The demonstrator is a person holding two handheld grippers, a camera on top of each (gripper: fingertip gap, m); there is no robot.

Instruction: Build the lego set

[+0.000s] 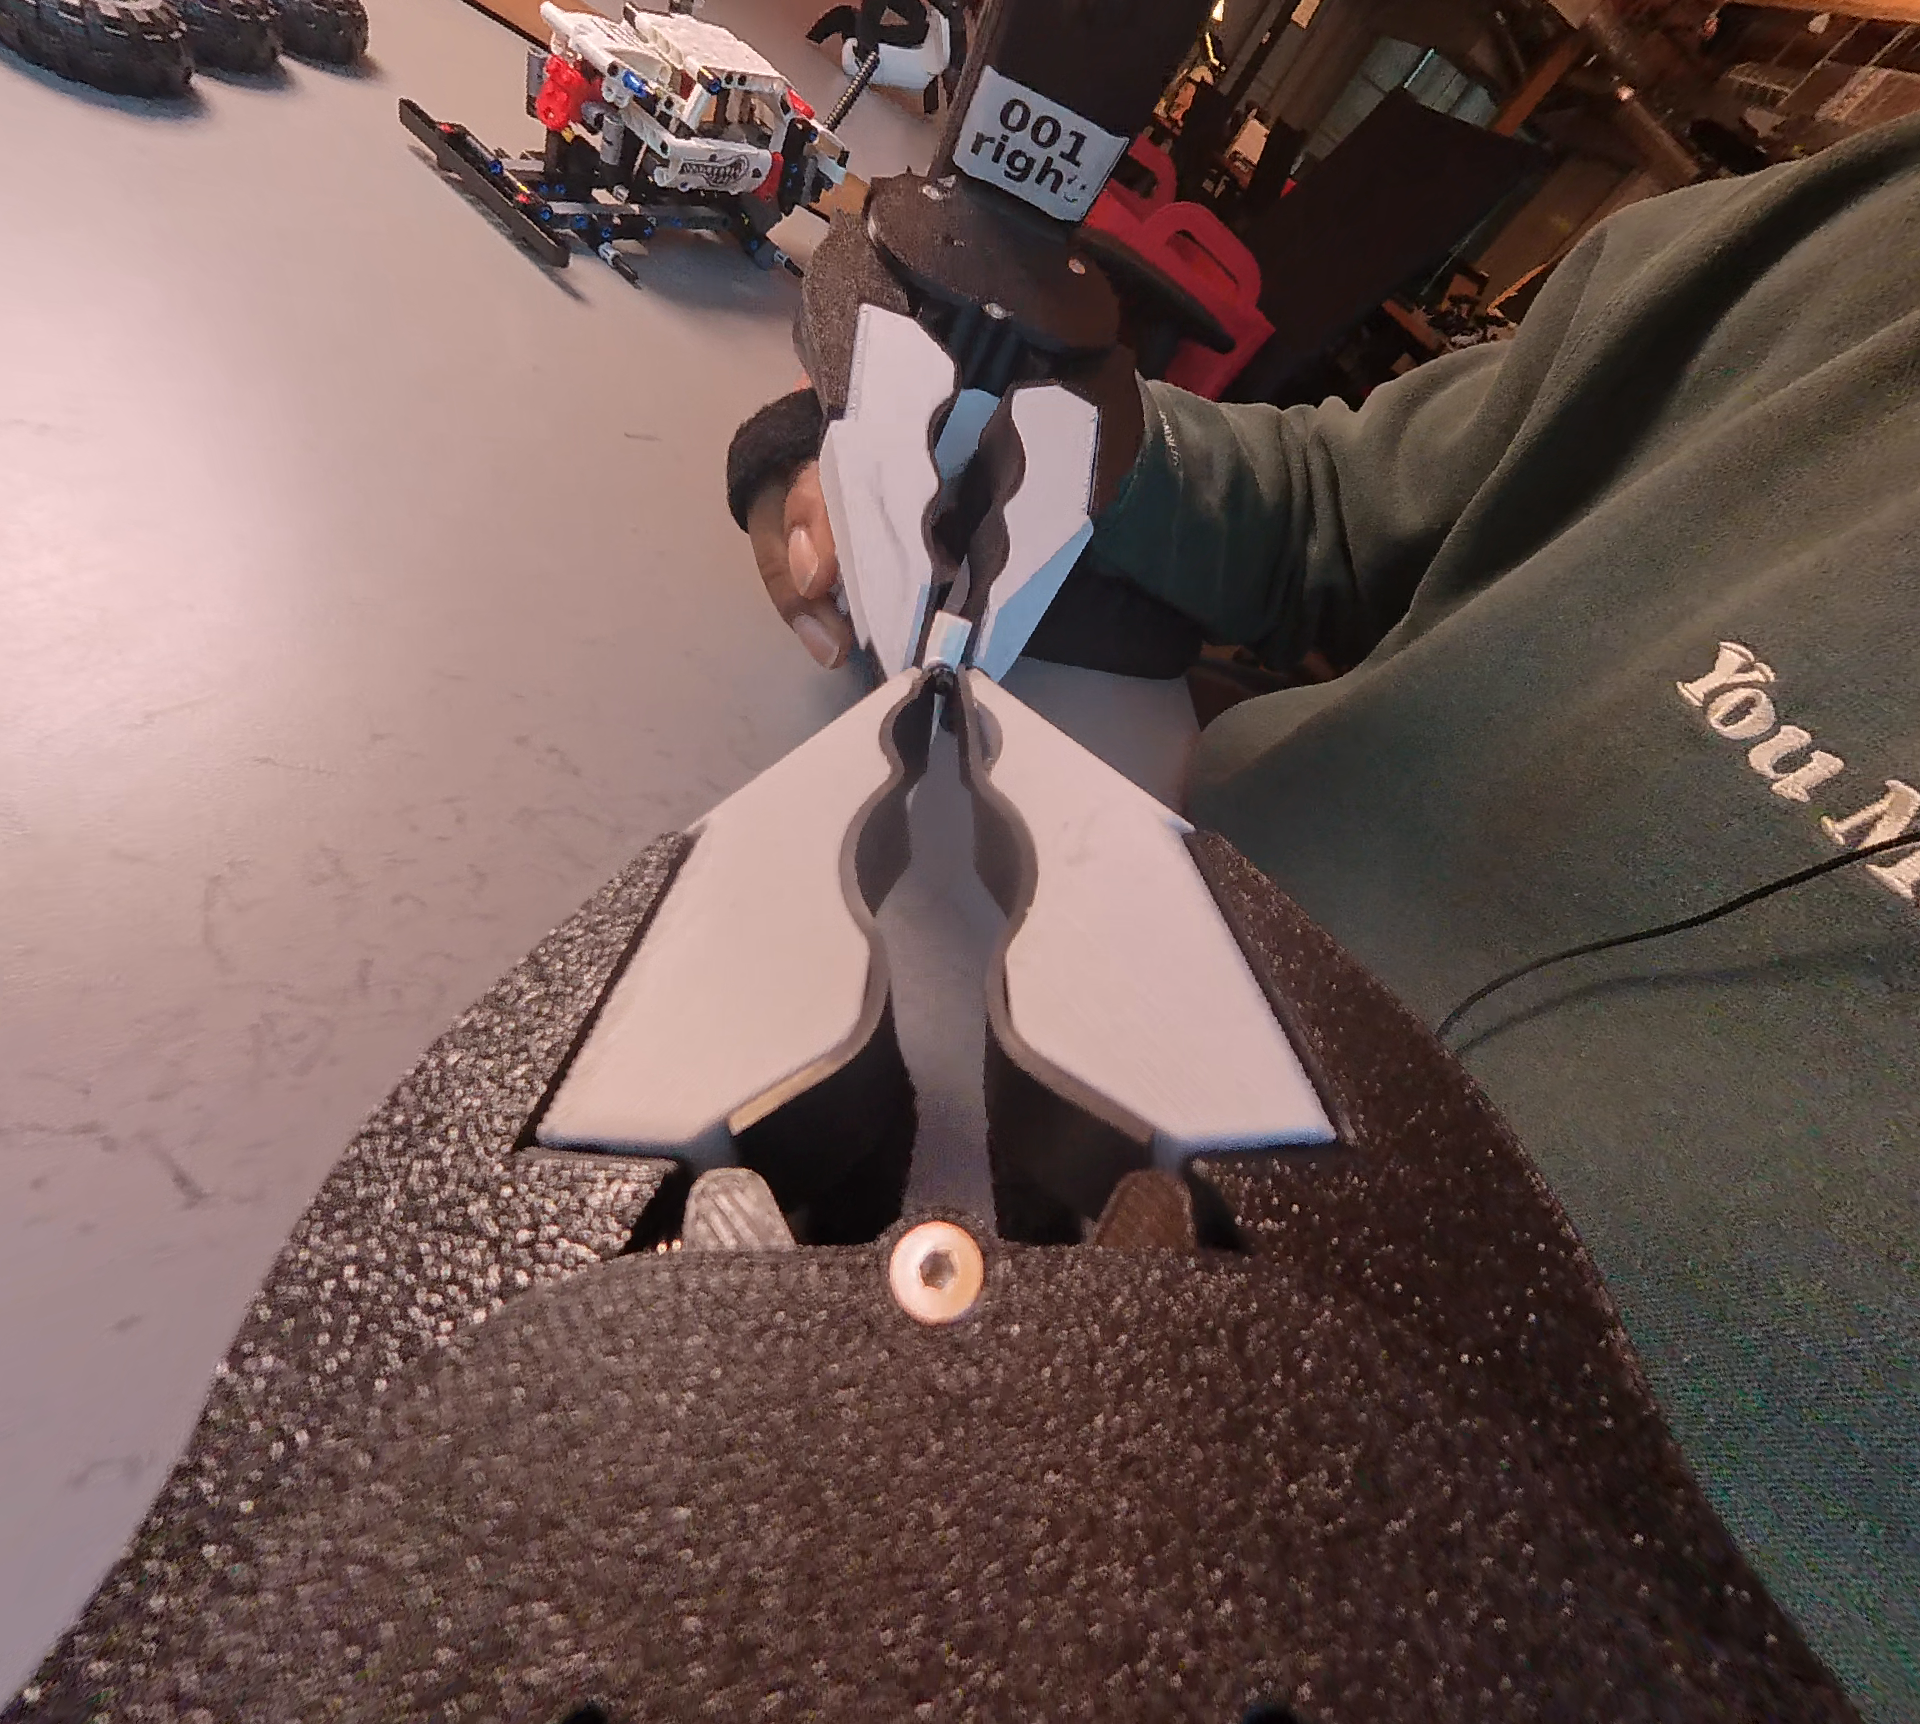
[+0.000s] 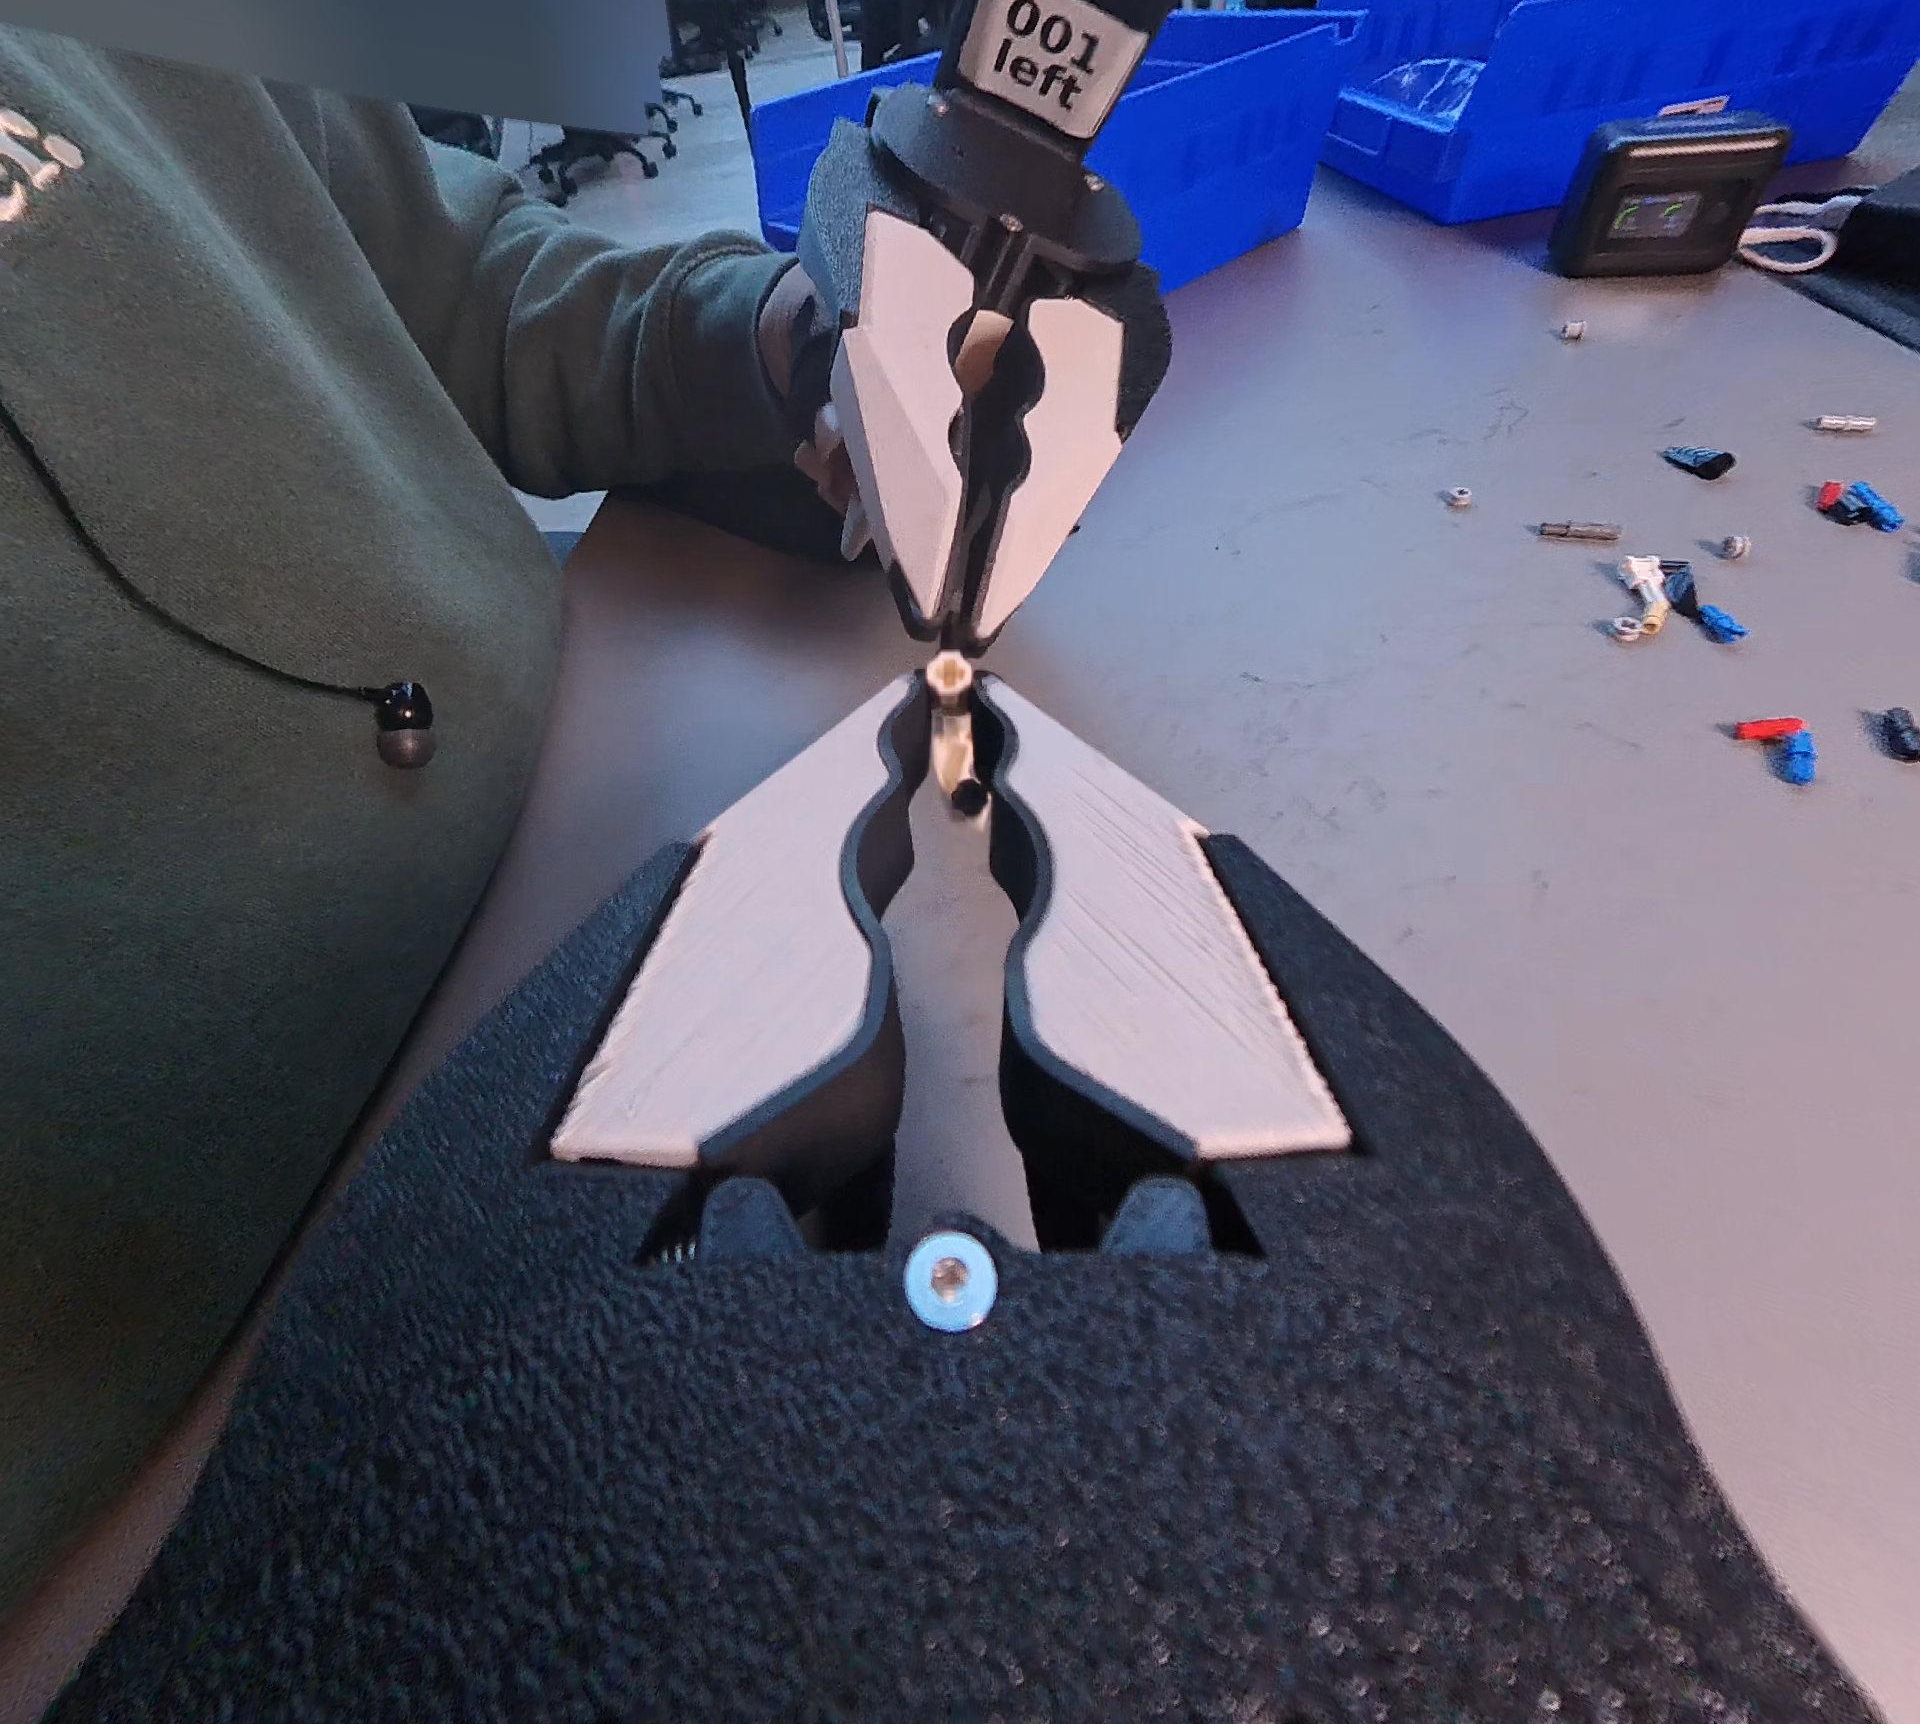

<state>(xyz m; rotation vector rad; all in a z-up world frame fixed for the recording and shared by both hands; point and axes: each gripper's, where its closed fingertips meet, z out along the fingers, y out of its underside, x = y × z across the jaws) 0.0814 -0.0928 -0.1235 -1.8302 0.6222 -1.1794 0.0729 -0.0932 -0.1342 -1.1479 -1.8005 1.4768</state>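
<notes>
A: Where the two grippers meet tip to tip above the grey matte table (image 2: 1351,843), what is held?

B: Left of that meeting point, only a green sweatshirt sleeve (image 2: 582,324) is seen. At it, the left gripper (image 1: 940,682) is closed on a small black pin (image 1: 943,675), and the right gripper (image 2: 948,687) is clamped on a small white tubular lego connector (image 2: 948,718).

A: And the set?

B: The white, red and black partly built lego truck (image 1: 665,116) is stood well beyond the point; loose small lego pieces (image 2: 1704,594) are scattered to its right.
</notes>
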